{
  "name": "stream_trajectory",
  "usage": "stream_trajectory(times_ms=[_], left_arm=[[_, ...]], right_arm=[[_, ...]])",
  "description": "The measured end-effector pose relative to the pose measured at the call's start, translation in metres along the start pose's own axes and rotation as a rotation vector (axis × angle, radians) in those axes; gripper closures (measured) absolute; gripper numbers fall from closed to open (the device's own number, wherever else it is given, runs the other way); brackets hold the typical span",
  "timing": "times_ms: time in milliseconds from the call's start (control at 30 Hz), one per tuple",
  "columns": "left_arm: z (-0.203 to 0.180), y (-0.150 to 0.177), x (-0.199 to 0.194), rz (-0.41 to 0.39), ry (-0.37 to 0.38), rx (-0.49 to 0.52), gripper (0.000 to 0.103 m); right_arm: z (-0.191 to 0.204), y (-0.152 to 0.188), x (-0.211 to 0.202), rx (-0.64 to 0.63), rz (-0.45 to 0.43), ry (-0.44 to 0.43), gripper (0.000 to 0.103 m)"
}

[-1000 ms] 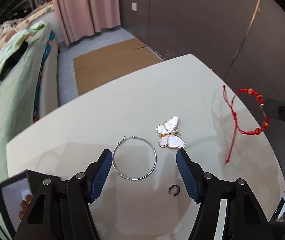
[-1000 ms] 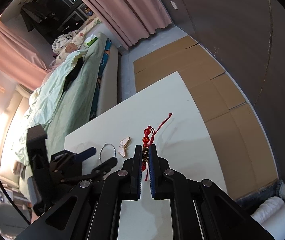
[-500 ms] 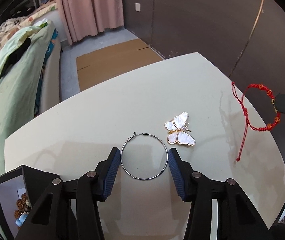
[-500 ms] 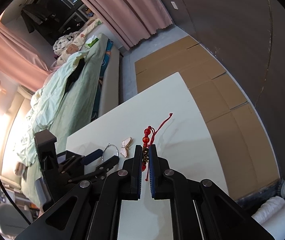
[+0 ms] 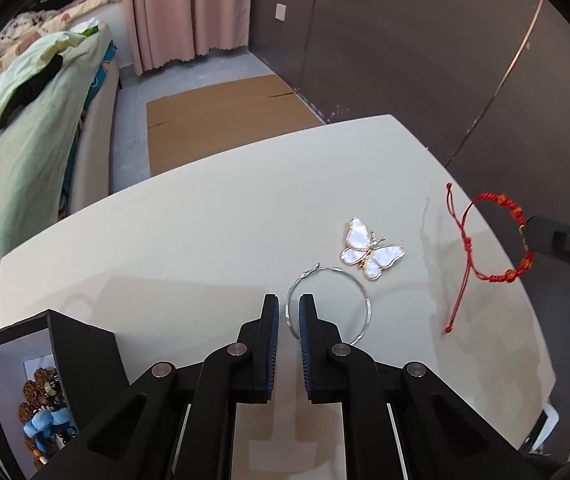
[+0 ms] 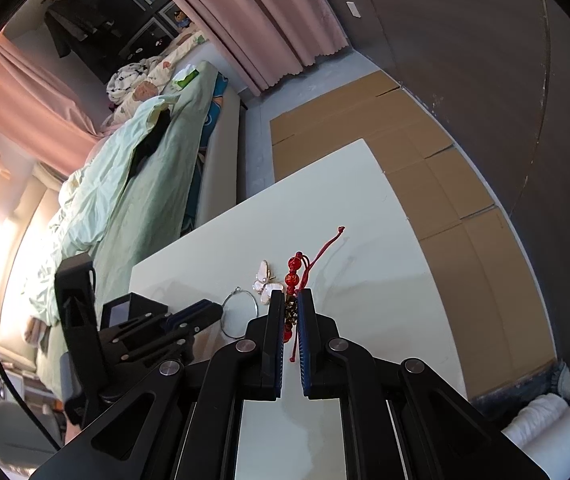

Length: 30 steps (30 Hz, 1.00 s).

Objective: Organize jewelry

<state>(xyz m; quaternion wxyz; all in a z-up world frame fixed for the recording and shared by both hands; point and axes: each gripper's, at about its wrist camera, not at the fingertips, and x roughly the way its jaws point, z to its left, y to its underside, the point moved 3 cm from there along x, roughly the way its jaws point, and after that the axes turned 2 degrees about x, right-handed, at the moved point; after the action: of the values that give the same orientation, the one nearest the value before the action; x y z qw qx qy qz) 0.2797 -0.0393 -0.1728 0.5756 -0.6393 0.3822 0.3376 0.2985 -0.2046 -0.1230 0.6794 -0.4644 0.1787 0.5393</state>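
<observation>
At the bench's near left corner, an open black box [image 5: 65,344] is sitting with beaded pieces inside. The left gripper [image 5: 286,312], its jaws having just been closing, is pinching the near rim of the thin silver hoop earring [image 5: 359,292], which is lying on the pale bench [image 5: 205,220]. Just beyond the hoop, a white gold-edged butterfly brooch [image 5: 371,254] is resting flat. Toward the right edge, the right gripper [image 6: 291,308] is clamping the red corded bead bracelet [image 6: 294,270], which is hanging above the bench.

A pale table [image 5: 205,216] stands by dark walls [image 5: 405,60]; flattened cardboard [image 5: 221,104] at twelve o'clock, pink curtains [image 5: 181,8] beyond, a green-quilted bed [image 5: 17,128] at ten.
</observation>
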Motion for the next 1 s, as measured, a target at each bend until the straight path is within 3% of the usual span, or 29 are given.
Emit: stream_trajectory(times_ms=[67,133,167,200,367,500,633,700,867,900,933,1000], left_arm=[[-0.003,-0.001,-0.001,-0.006,0.007,0.000,0.086],[-0.007,-0.001,0.001,-0.005,0.009,0.010,0.055],[-0.008,-0.001,0.002,-0.004,0.010,0.008,0.030],[-0.009,-0.001,0.003,-0.009,0.013,0.005,0.024],[-0.020,-0.002,0.010,-0.005,-0.014,0.049,0.024],[-0.032,0.002,0.017,-0.018,-0.078,0.118,0.031],[-0.034,0.003,0.015,-0.021,-0.075,0.122,0.038],[-0.034,0.003,0.012,-0.020,-0.075,0.118,0.052],[-0.029,0.007,0.010,-0.015,-0.056,0.107,0.053],[-0.027,0.007,0.008,-0.017,-0.050,0.097,0.096],[-0.024,0.008,0.007,-0.002,-0.058,0.088,0.101],[-0.019,0.008,0.003,-0.008,-0.053,0.069,0.101]], right_arm=[[-0.002,-0.001,-0.002,0.004,-0.004,0.006,0.095],[-0.004,-0.001,-0.003,0.008,-0.008,0.009,0.095],[-0.004,-0.001,-0.004,0.011,-0.009,0.009,0.095],[-0.005,-0.002,-0.005,0.013,-0.011,0.010,0.095],[-0.005,-0.003,-0.006,0.013,-0.014,0.010,0.095],[-0.005,-0.003,-0.006,0.011,-0.014,0.013,0.095],[-0.005,-0.003,-0.006,0.010,-0.013,0.016,0.095],[-0.005,-0.003,-0.006,0.007,-0.011,0.017,0.095],[-0.003,-0.003,-0.006,0.000,-0.011,0.019,0.095],[-0.003,-0.003,-0.006,0.001,-0.012,0.018,0.095],[-0.002,-0.003,-0.006,0.001,-0.014,0.016,0.095],[0.000,-0.003,-0.007,0.001,-0.016,0.011,0.095]])
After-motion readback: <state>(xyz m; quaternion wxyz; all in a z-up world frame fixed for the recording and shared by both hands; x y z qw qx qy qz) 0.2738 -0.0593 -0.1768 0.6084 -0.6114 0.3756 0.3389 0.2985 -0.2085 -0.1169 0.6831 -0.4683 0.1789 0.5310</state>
